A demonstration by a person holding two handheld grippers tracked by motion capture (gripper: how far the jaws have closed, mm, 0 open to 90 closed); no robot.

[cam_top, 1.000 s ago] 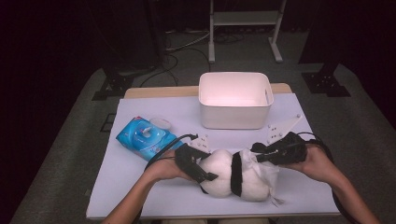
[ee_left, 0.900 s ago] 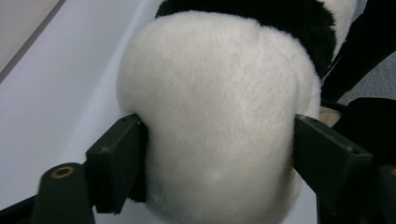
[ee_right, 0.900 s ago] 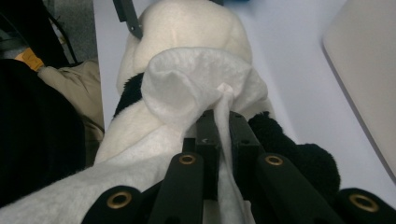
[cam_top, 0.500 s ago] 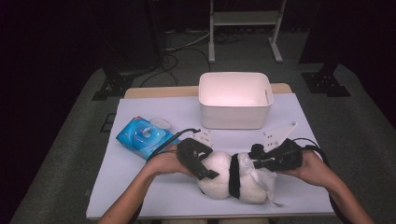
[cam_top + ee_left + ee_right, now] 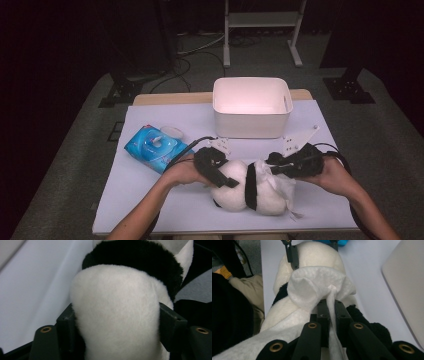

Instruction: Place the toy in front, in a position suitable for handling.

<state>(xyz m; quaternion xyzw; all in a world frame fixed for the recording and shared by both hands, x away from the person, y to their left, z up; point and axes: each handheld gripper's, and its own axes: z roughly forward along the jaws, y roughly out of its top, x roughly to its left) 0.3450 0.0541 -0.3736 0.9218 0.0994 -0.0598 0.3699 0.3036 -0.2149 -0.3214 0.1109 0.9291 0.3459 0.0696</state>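
A black-and-white plush toy [image 5: 234,189] lies on the white table near its front edge. My left gripper [image 5: 220,176] has it by its rounded white end [image 5: 117,312]; the jaws have just been closing and both pads press into the fur. My right gripper [image 5: 274,167] is shut on a bunched white wipe [image 5: 317,285], which rests on top of the plush [image 5: 312,252]. In the right gripper view my right gripper [image 5: 331,308] pinches a twisted strand of the wipe, and the left gripper's fingers [image 5: 293,255] clasp the toy's far end.
A white tub [image 5: 250,127] stands at the back middle of the table [image 5: 150,200]. A blue pack of wipes [image 5: 155,147] lies to the left of my left hand. Cables trail from both grippers. Dark floor surrounds the table.
The left gripper's jaws opened wider around the plush's white end and then came in on it. The right hand has kept still with the wipe.
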